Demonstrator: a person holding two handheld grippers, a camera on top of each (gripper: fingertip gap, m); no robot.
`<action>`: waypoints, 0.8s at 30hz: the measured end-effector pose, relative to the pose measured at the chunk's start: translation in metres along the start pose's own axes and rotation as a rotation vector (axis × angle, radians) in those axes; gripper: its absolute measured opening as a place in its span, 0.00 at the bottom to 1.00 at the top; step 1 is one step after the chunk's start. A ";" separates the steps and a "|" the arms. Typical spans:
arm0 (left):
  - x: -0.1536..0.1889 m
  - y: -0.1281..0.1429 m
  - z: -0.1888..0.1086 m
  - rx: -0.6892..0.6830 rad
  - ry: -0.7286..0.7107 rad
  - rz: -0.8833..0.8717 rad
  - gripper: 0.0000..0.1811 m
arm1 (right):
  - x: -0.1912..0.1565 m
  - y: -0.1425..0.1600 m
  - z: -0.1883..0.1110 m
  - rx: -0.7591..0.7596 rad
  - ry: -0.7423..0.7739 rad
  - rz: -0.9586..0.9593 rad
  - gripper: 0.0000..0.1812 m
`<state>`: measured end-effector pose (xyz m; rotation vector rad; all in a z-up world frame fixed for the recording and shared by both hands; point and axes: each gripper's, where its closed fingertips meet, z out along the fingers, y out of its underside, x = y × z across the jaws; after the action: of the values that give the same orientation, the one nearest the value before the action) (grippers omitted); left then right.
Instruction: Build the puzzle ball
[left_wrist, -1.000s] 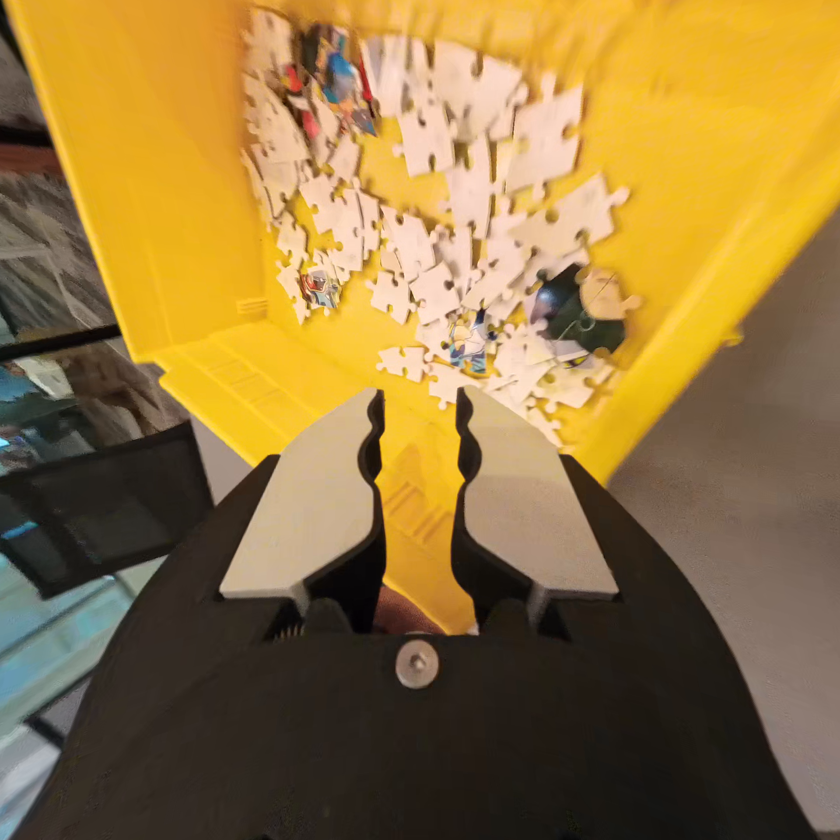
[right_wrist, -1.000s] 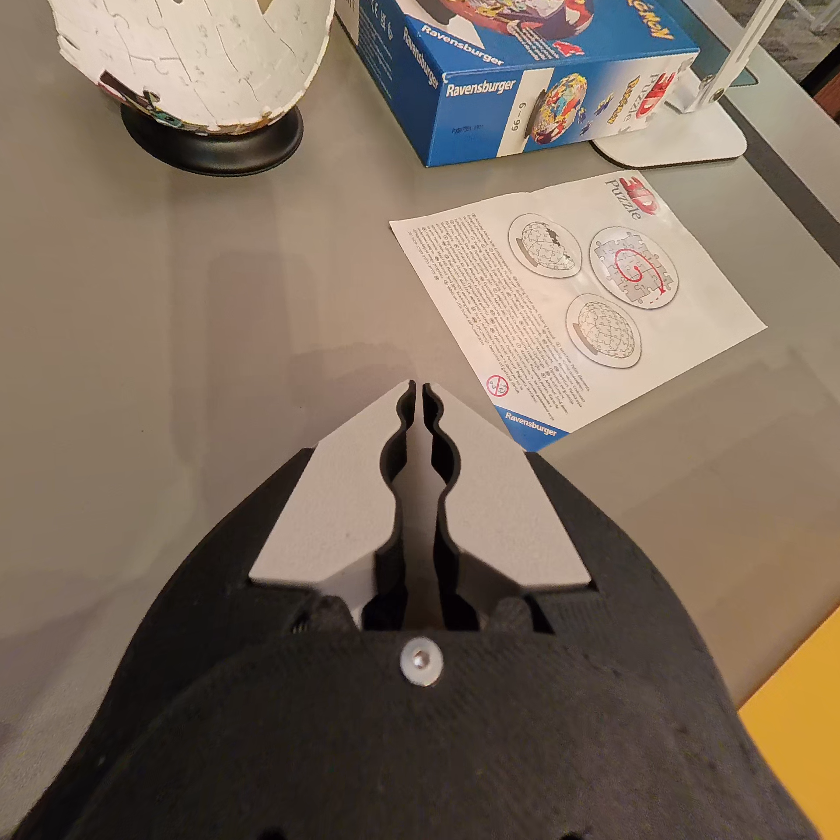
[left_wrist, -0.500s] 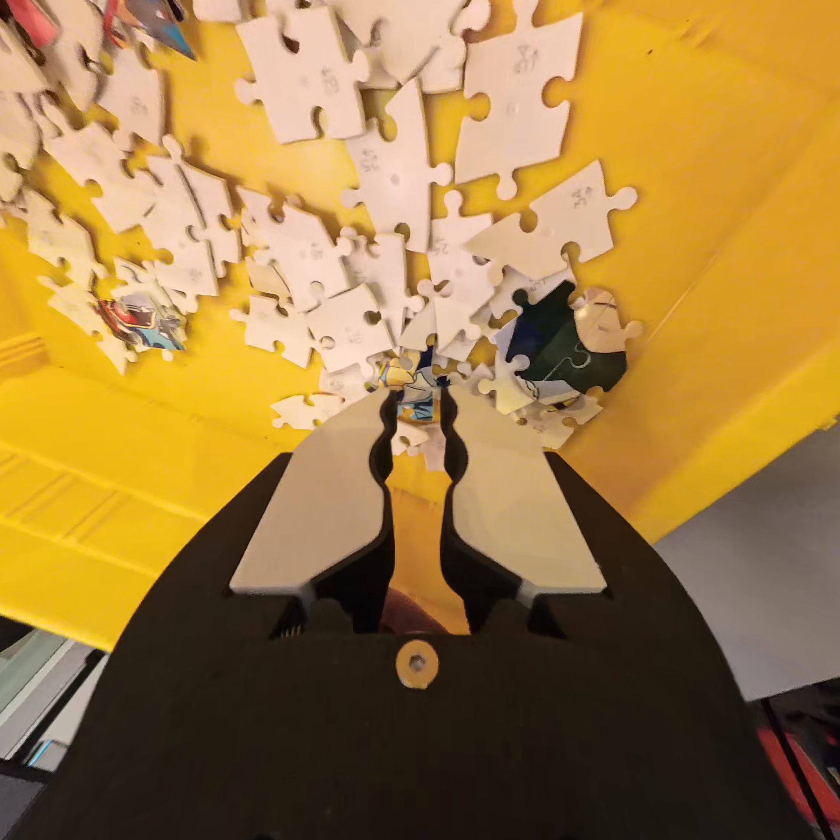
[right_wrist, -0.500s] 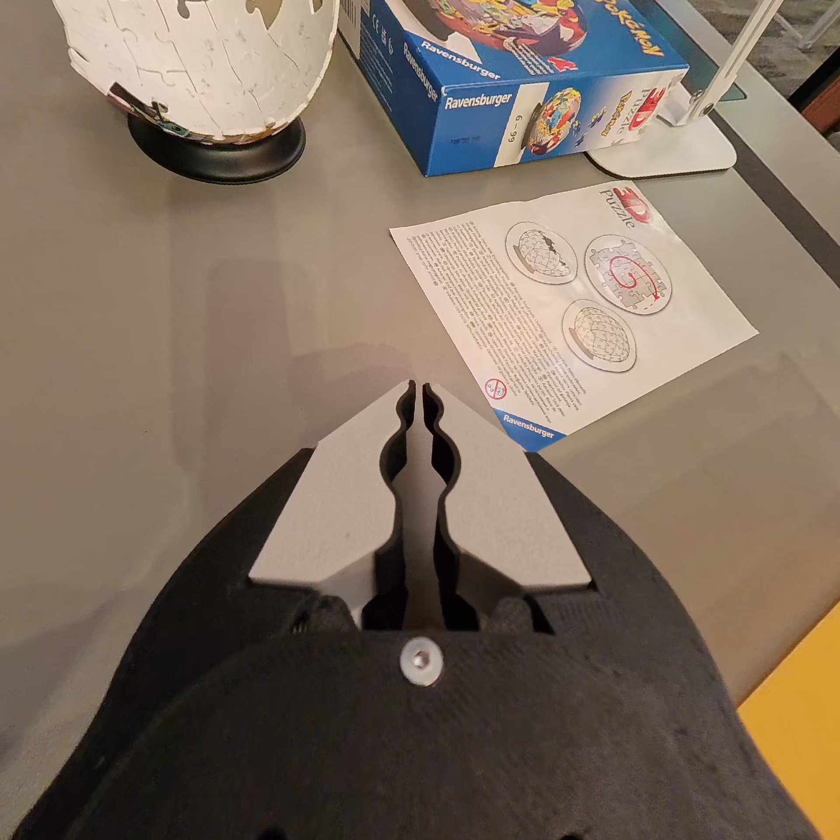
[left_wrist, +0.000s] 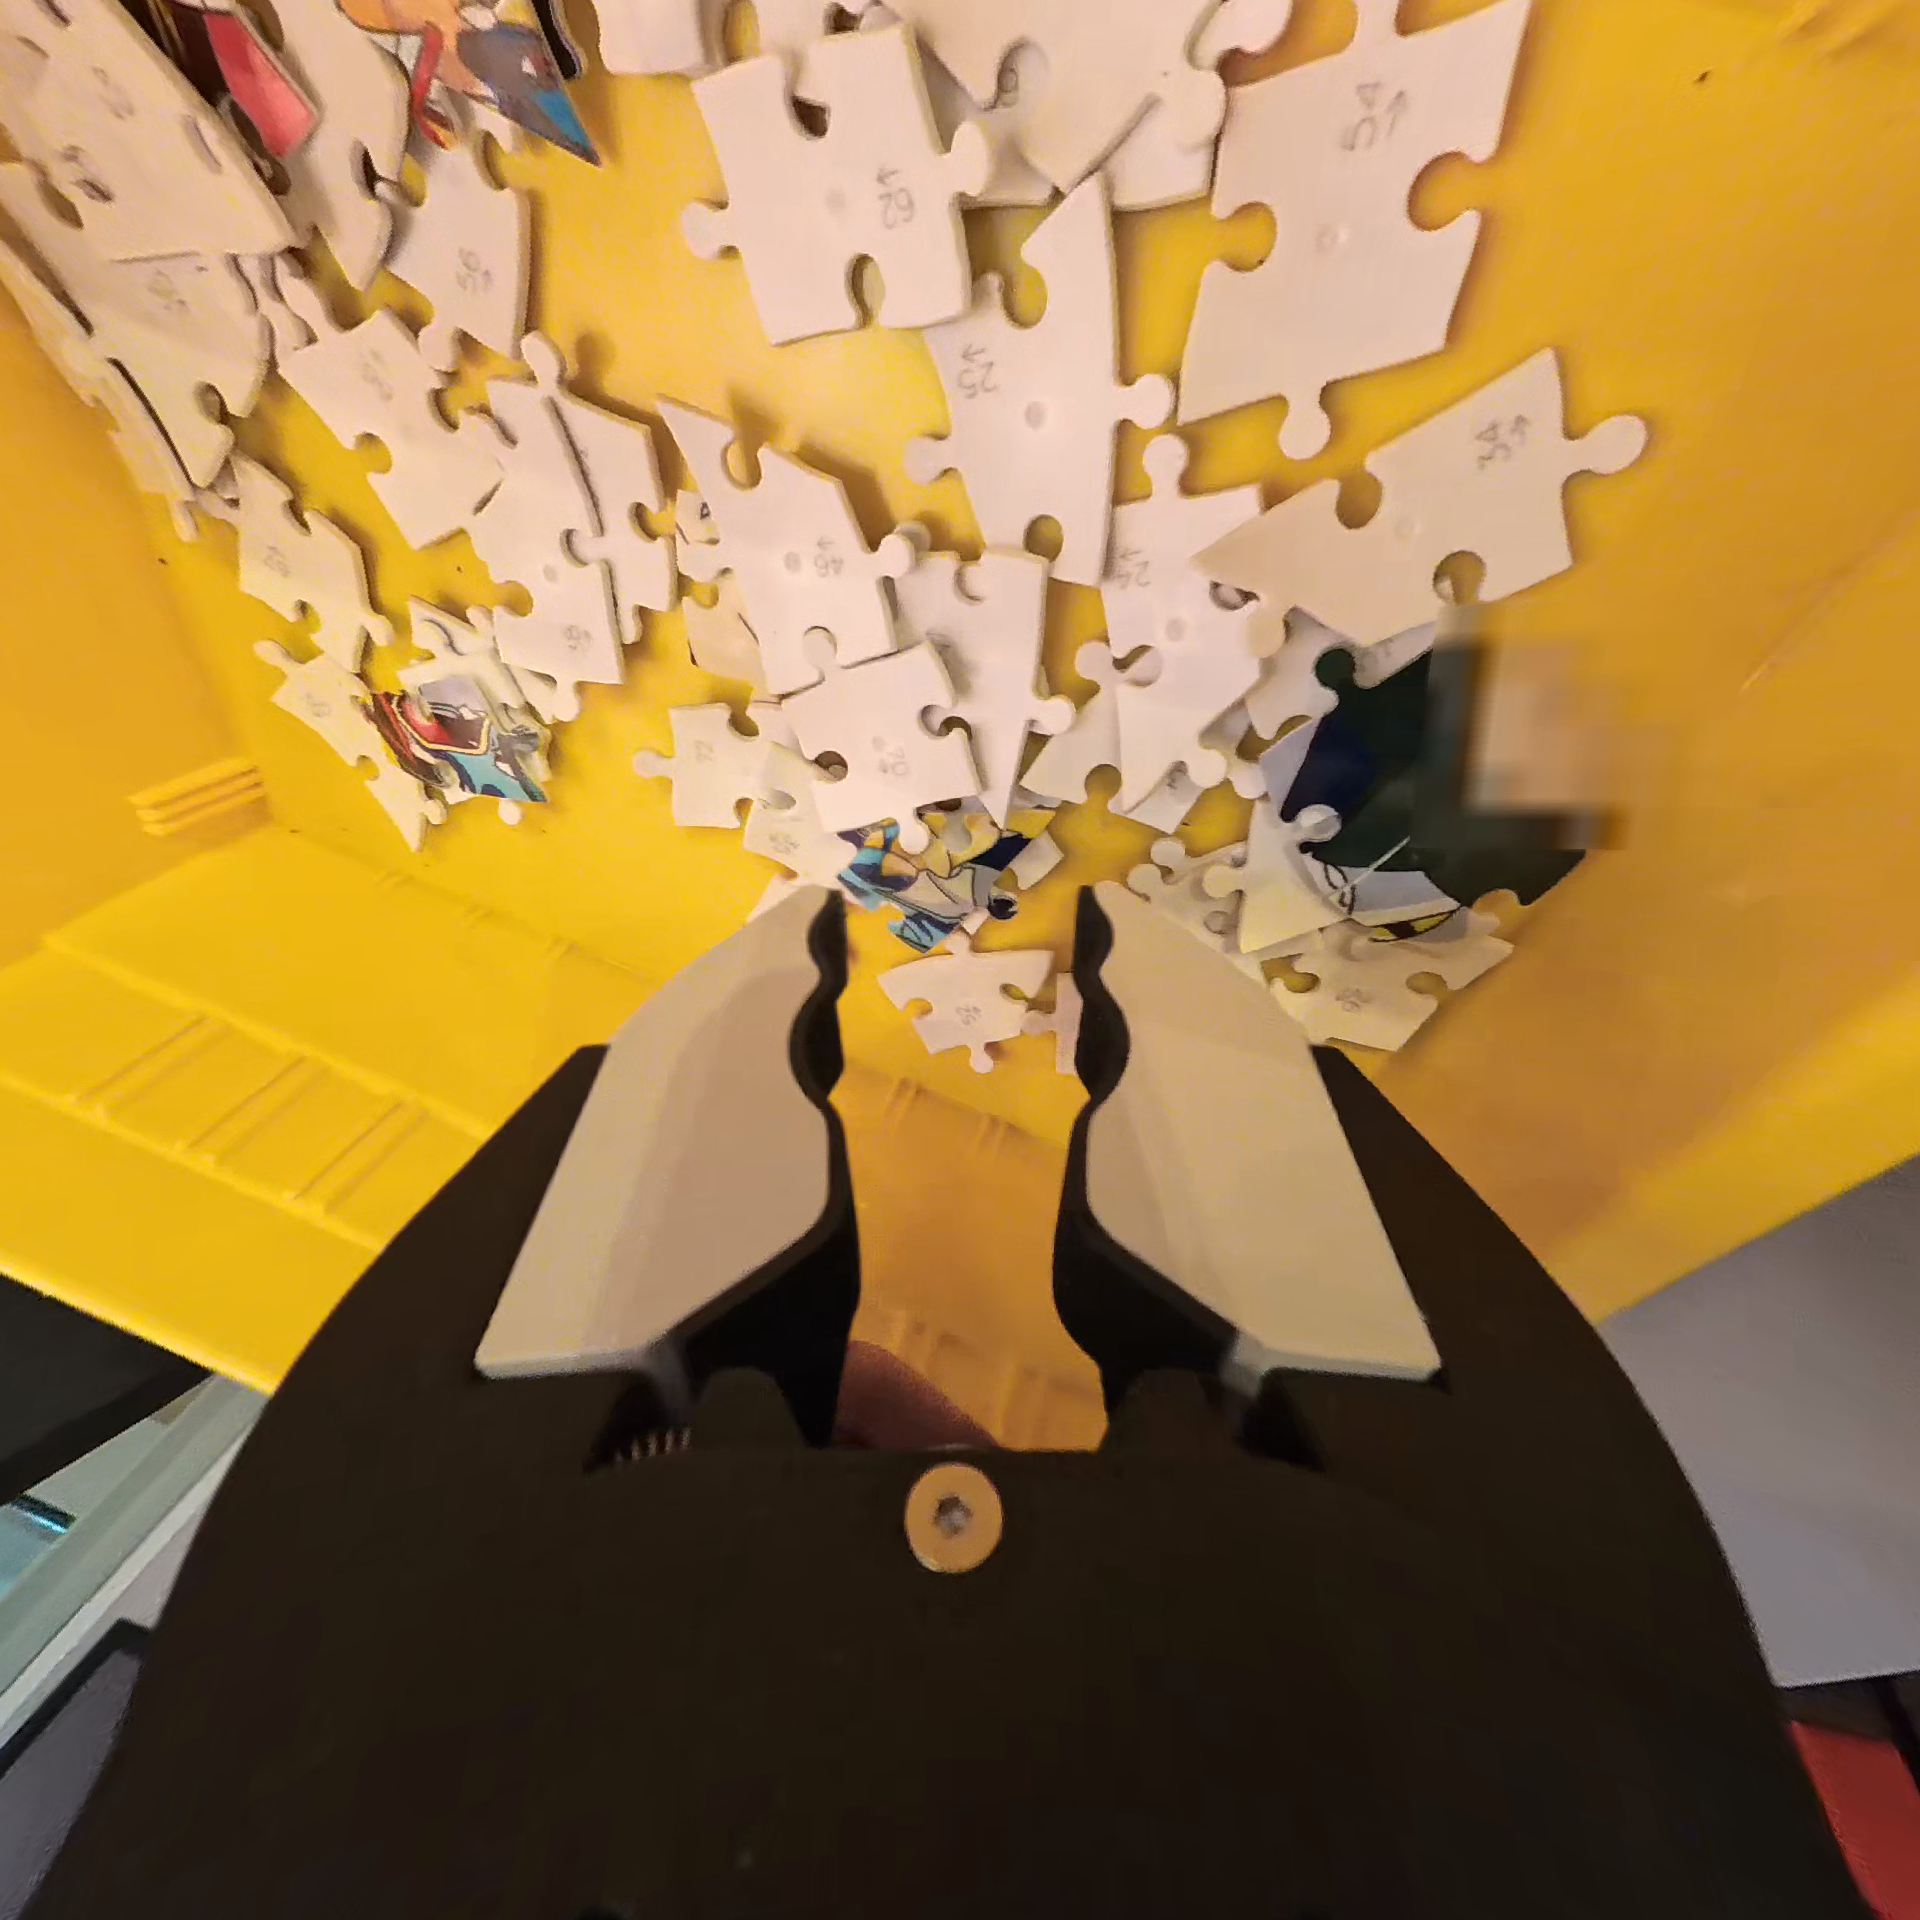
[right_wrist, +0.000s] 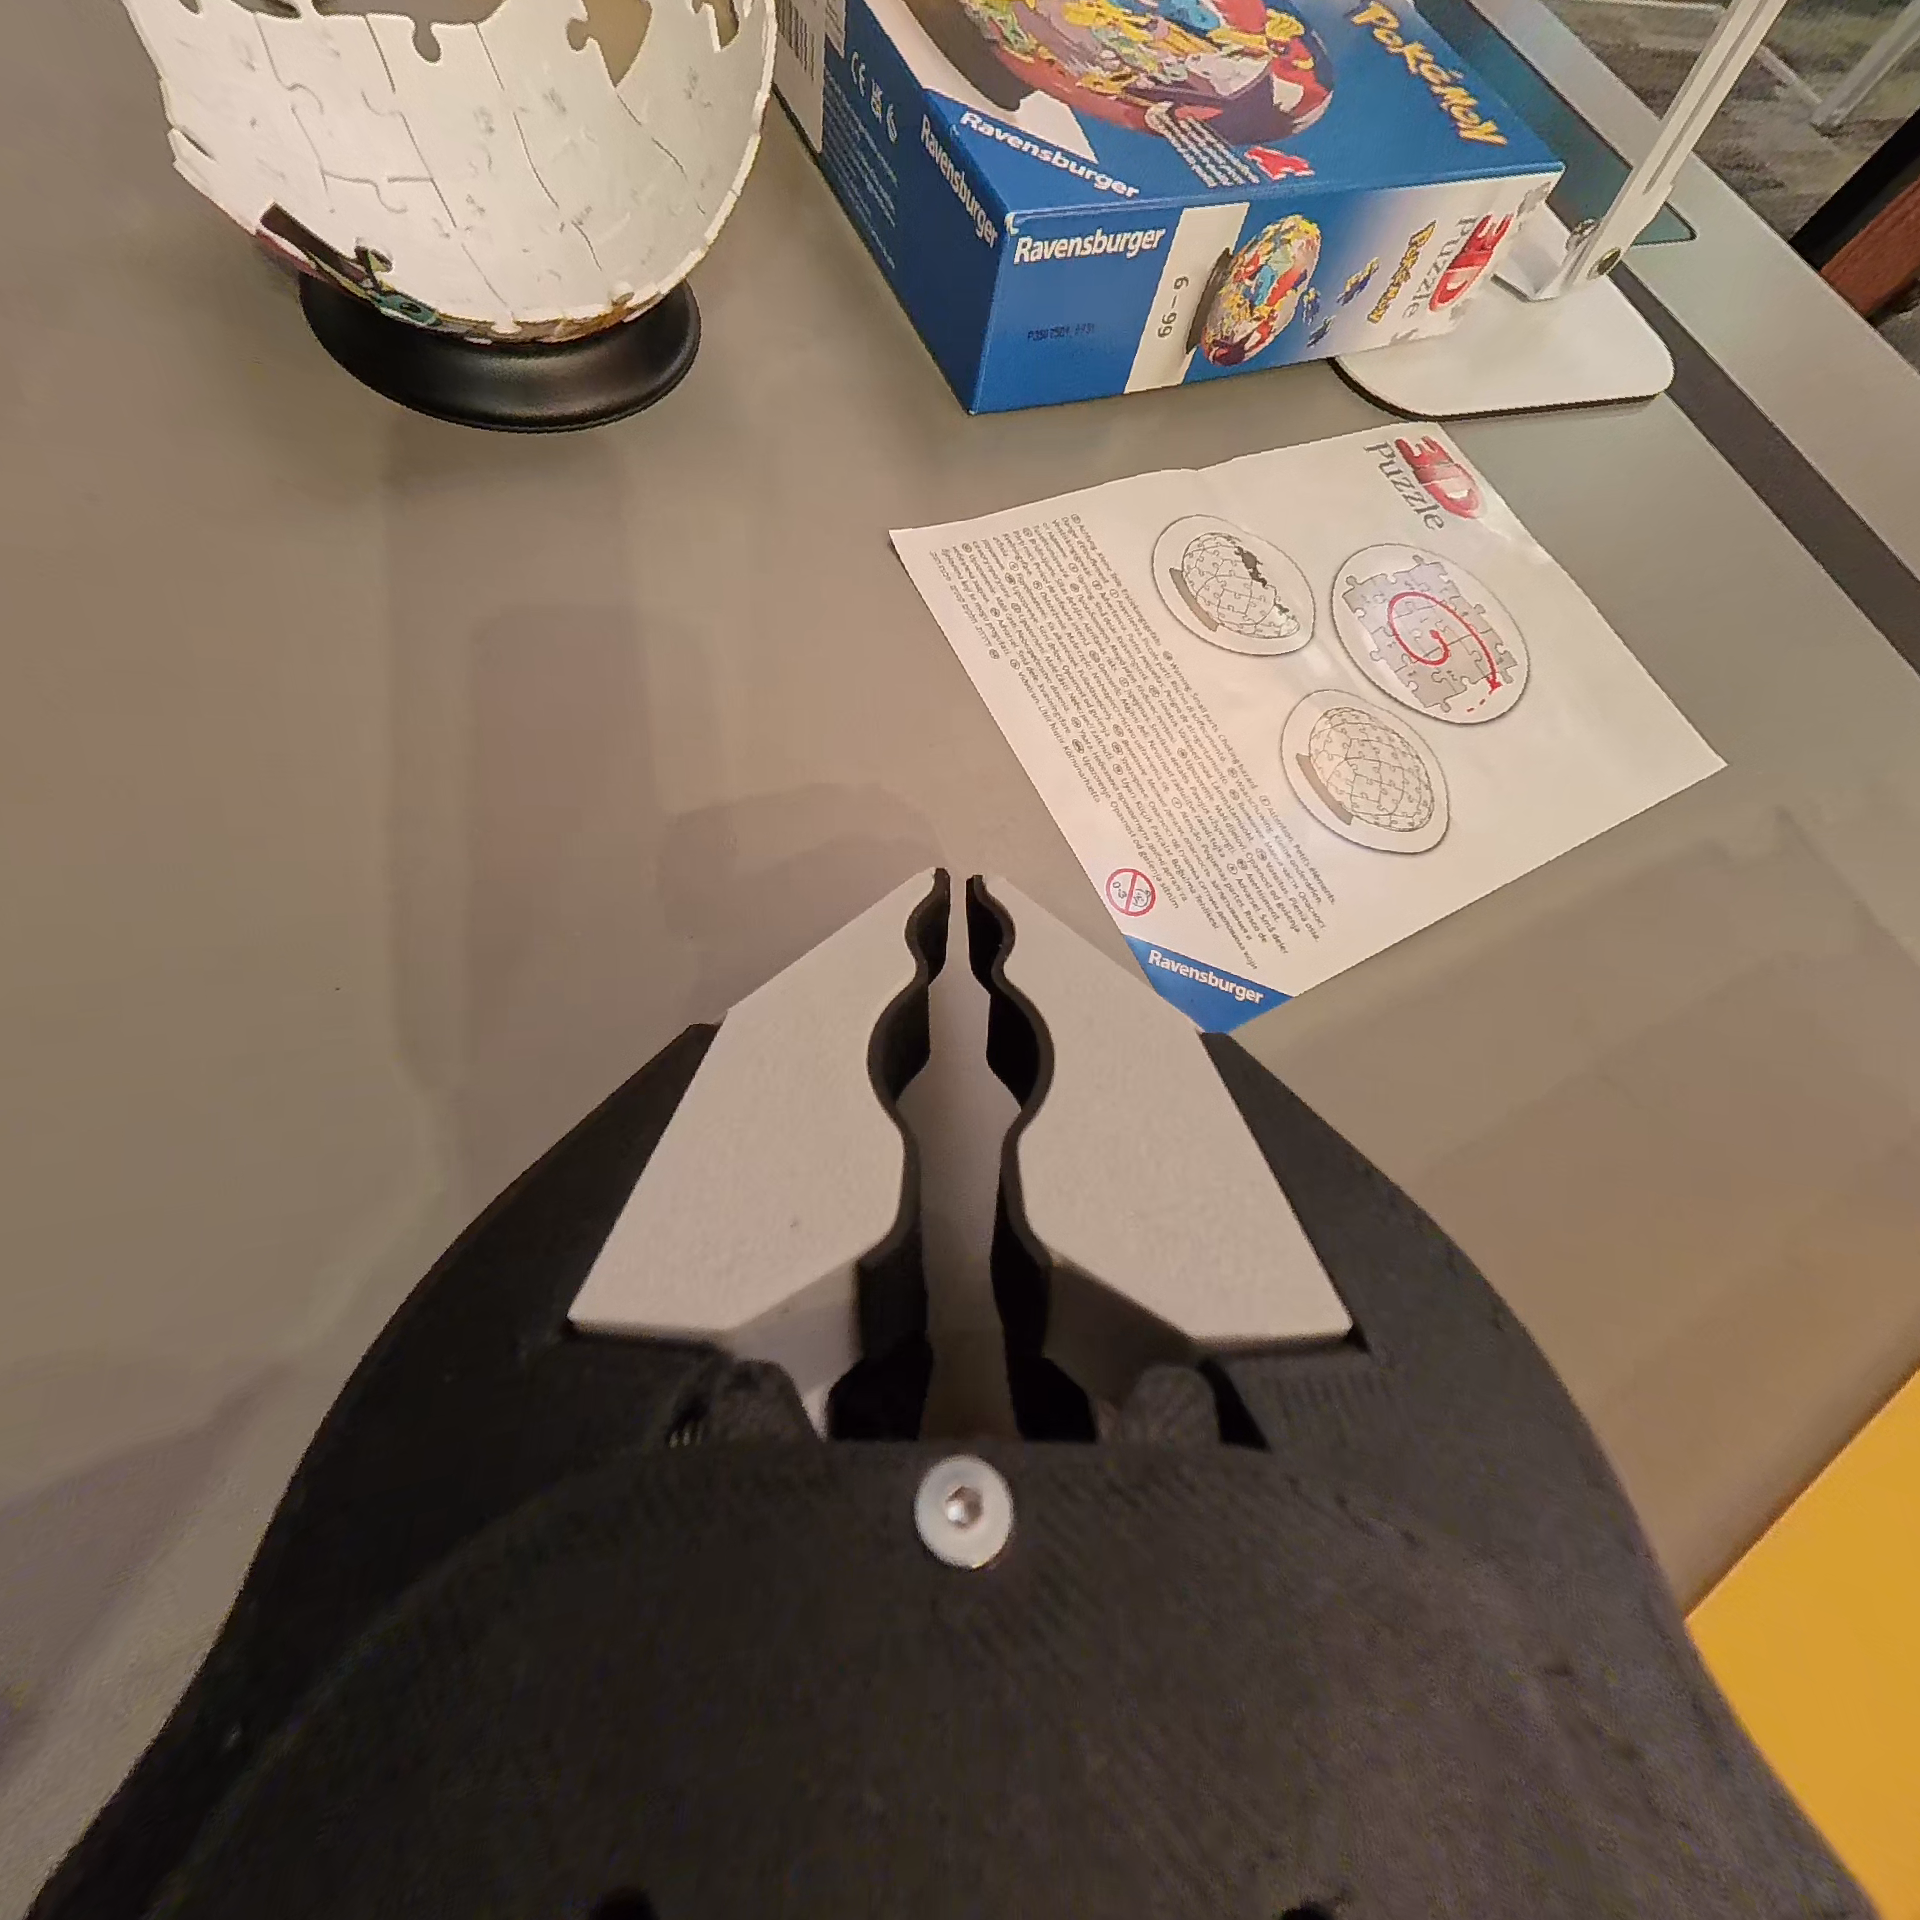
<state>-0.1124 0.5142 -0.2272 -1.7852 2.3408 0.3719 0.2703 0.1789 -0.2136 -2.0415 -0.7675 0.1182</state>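
Grey table (right_wrist: 416, 727) | yellow bin (left_wrist: 1714, 312): loose puzzle pieces (left_wrist: 831, 582) | left tool (left_wrist: 956, 914) parted

In the left wrist view, loose puzzle pieces (left_wrist: 862, 582) lie scattered in a bin (left_wrist: 260, 1091), ahead of the fingers (left_wrist: 727, 1091) and spreading to both sides. One small piece (left_wrist: 966, 997) lies between the fingertips.

In the right wrist view, a leaflet (right_wrist: 1299, 717) lies flat on the worktop (right_wrist: 416, 727), ahead and right of the fingers (right_wrist: 810, 1122). Beyond it lies a box (right_wrist: 1174, 208). The partly built puzzle ball (right_wrist: 468, 145) sits on a stand (right_wrist: 499, 364), far ahead and left, beside the box.
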 end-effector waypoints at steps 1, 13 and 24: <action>0.000 0.000 0.001 -0.003 0.008 0.001 0.25 | 0.000 0.000 0.000 0.000 0.000 0.000 0.01; -0.004 0.005 0.008 -0.041 0.130 0.030 0.16 | 0.000 -0.001 -0.001 0.012 0.005 -0.002 0.01; -0.020 0.001 0.000 0.022 0.119 -0.030 0.02 | 0.001 -0.002 -0.002 0.018 0.003 0.004 0.01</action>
<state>-0.1078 0.5325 -0.2210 -1.8789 2.3832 0.2415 0.2707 0.1789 -0.2106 -2.0264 -0.7581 0.1243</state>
